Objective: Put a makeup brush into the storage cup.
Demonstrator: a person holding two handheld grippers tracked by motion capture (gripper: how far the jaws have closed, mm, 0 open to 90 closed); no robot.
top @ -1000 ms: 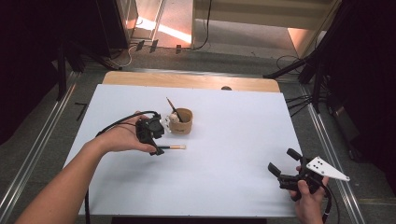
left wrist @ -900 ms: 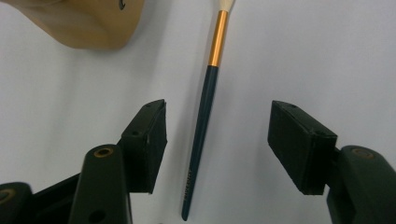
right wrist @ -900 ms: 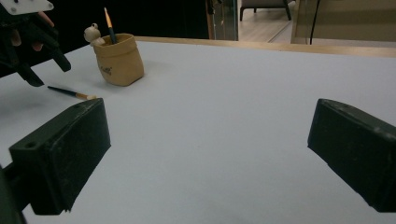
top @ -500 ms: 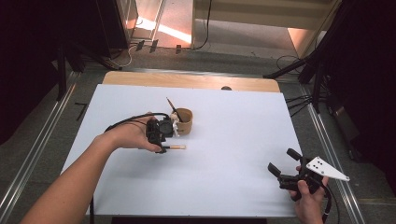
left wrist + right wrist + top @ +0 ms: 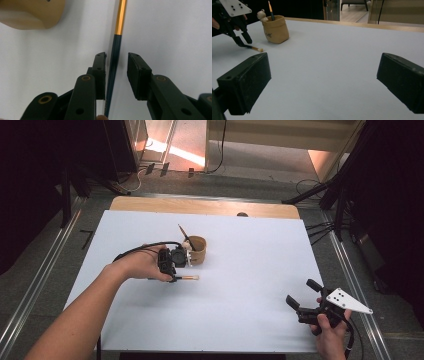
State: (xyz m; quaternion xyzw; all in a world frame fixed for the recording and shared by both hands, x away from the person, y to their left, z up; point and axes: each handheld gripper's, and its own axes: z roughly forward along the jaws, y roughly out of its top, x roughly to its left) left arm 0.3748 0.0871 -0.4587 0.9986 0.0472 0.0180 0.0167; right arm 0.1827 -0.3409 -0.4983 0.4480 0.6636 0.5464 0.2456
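A thin brush (image 5: 190, 277) lies on the white table, with a dark handle (image 5: 113, 60), a gold band (image 5: 121, 17) and a pale tip (image 5: 260, 50). My left gripper (image 5: 172, 277) stands over its handle end. Its jaws are open and straddle the handle (image 5: 117, 56), the left one almost touching it. A tan fabric cup (image 5: 199, 251) stands just beyond, holding another brush (image 5: 184, 235) and a small pale figure (image 5: 262, 15). My right gripper (image 5: 301, 291) is open near the table's front right corner, nothing between its jaws (image 5: 325, 65).
The white sheet (image 5: 250, 270) covers the table, with a wooden strip (image 5: 200, 206) at the far edge. A black cable (image 5: 140, 249) loops from the left gripper over the hand. Dark stands and cables sit on the floor at the right.
My left gripper has moved a little to the right, toward the cup, and settled over the brush handle. The right gripper and the brush have stayed put.
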